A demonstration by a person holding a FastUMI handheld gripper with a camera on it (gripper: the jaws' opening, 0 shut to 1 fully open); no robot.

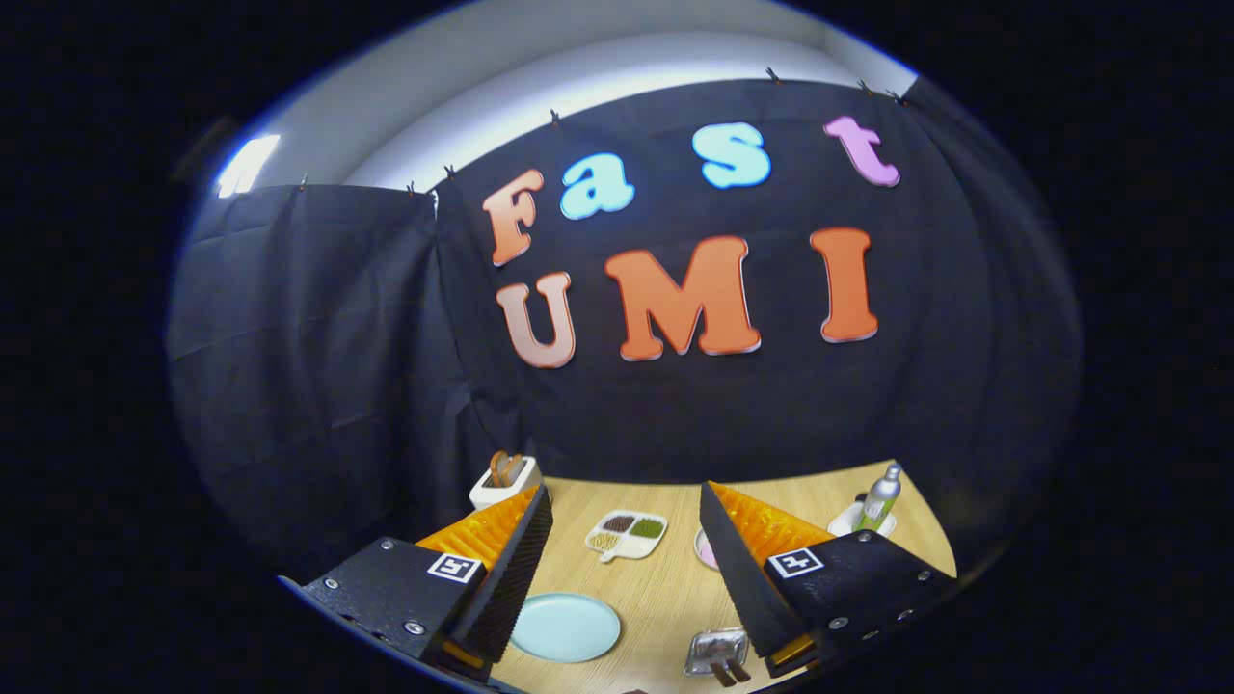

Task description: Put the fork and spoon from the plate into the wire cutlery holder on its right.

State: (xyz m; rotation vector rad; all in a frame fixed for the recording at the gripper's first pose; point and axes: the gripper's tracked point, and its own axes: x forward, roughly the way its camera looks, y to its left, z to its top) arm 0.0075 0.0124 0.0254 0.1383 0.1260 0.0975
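Beyond the left finger, at the far left corner of the wooden table [675, 598], stands a small white holder [501, 487] with brown pieces sticking up out of it, close against the black cloth wall. Nearer, just inside that left finger, lies a pale blue plate [566, 627] flat on the wood; its visible surface looks bare (part of it is hidden behind the finger). Farther off between the fingers sits a white divided dish [626, 533] with brown, green and yellowish fillings. The gripper [627, 525] is held wide open above the table, gripping nothing. Close by the right finger rests a shiny wire cutlery holder [715, 653], two dark handles poking out of it toward the camera. A pink-centred dish [706, 549] peeks from behind the right finger, and beyond that finger a silver bottle [880, 496] stands upright on a white saucer [848, 522].
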